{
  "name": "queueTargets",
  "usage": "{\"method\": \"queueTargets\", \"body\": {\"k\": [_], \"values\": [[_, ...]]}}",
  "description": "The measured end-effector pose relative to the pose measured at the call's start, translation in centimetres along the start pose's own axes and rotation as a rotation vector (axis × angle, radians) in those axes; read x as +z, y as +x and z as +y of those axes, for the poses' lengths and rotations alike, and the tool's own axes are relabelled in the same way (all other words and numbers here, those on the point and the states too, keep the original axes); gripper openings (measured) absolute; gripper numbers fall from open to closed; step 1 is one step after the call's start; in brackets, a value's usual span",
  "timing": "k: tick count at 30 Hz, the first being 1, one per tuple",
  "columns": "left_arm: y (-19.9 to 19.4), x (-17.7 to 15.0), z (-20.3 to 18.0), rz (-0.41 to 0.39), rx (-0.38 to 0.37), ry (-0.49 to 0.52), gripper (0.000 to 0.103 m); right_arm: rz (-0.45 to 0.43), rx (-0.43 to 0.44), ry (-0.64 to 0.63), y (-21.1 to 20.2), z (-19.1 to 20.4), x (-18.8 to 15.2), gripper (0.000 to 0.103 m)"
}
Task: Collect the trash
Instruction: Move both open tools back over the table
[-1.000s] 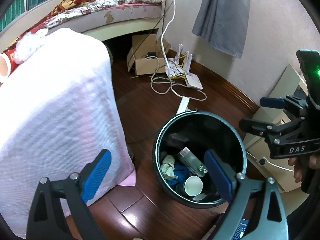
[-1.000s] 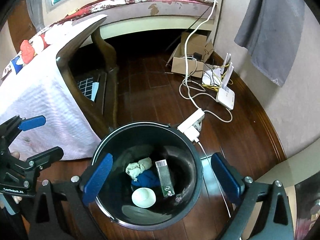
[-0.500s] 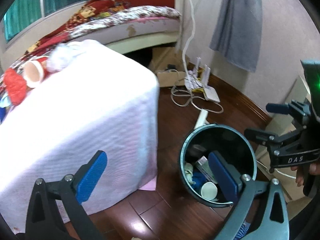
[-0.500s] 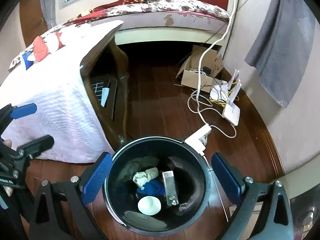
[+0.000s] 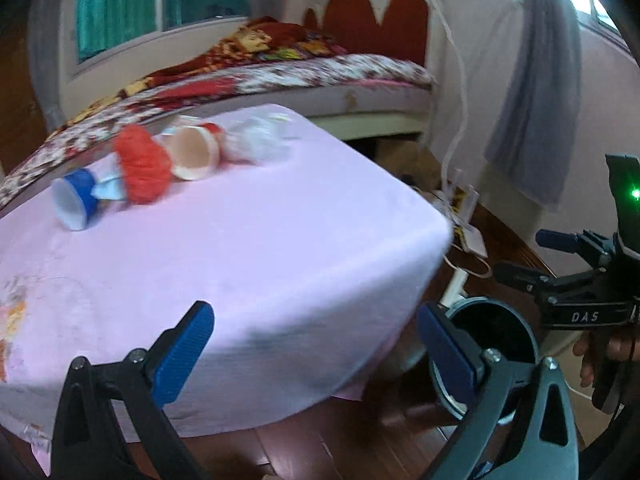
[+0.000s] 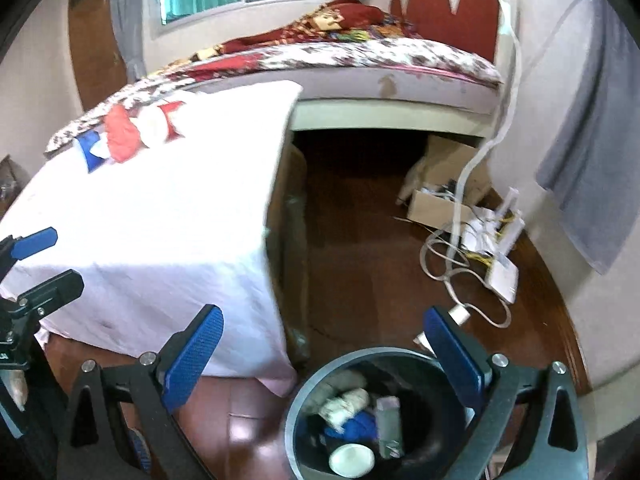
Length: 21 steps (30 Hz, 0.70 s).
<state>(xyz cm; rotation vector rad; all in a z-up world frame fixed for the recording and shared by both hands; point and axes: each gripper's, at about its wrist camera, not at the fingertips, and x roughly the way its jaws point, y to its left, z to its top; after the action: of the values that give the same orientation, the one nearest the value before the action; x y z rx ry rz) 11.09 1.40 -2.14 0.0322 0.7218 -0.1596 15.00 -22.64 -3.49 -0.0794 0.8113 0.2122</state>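
Note:
On the pink-white cloth of the table (image 5: 260,260) lies a row of trash: a blue-and-white cup (image 5: 74,200), a red crumpled piece (image 5: 144,168), a paper cup on its side (image 5: 194,152) and a white crumpled wad (image 5: 256,142). My left gripper (image 5: 314,320) hangs open and empty over the table's near edge, well short of the row. My right gripper (image 6: 323,320) is open and empty above the black bin (image 6: 304,400), which holds a white cup (image 6: 351,458), a carton (image 6: 388,424) and crumpled scraps. Each gripper shows in the other's view: the right gripper (image 5: 536,256), the left gripper (image 6: 44,262).
The bin (image 5: 496,336) stands on the wooden floor by the table's right corner. Behind it lie a cardboard box (image 6: 436,204), a white router (image 6: 504,272) and looped cables. A bed (image 6: 360,60) runs along the back. A grey cloth (image 6: 592,140) hangs on the right wall.
Both grippers have risen and tipped up from the bin toward the tabletop. The bin has slid to the bottom of both views and the row of trash has come into fuller view.

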Motion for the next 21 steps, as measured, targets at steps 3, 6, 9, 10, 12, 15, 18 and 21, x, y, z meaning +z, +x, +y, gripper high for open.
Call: {"method": "queueTargets", "body": {"k": [3, 6, 9, 10, 12, 15, 18, 21], "values": [[-0.5, 0.3, 2.5, -0.017, 0.037, -0.032, 0.102, -0.012, 0.046, -0.013, 0.4, 2.5, 1.7, 0.102], [-1.0, 0.2, 5.3, -0.031, 0.075, -0.069, 0.102, -0.022, 0.078, -0.037, 1.0, 5.3, 3.5, 0.102], [-1.5, 0.1, 8.0, -0.042, 0.114, -0.102, 0.102, -0.049, 0.107, -0.062, 1.4, 7.9, 5.2, 0.102], [-1.7, 0.1, 8.9, -0.047, 0.125, -0.114, 0.102, -0.054, 0.115, -0.066, 1.5, 8.7, 5.6, 0.102], [-2.2, -0.1, 10.8, -0.057, 0.149, -0.143, 0.102, -0.067, 0.139, -0.075, 2.0, 10.4, 6.6, 0.102], [-2.5, -0.1, 13.4, -0.066, 0.179, -0.172, 0.102, -0.084, 0.177, -0.094, 2.6, 12.9, 8.0, 0.102], [-2.5, -0.1, 15.8, -0.066, 0.223, -0.187, 0.102, -0.107, 0.207, -0.123, 3.3, 15.8, 9.3, 0.102], [-2.2, 0.2, 18.0, -0.066, 0.265, -0.198, 0.102, -0.128, 0.224, -0.158, 3.9, 18.3, 10.4, 0.102]]}}
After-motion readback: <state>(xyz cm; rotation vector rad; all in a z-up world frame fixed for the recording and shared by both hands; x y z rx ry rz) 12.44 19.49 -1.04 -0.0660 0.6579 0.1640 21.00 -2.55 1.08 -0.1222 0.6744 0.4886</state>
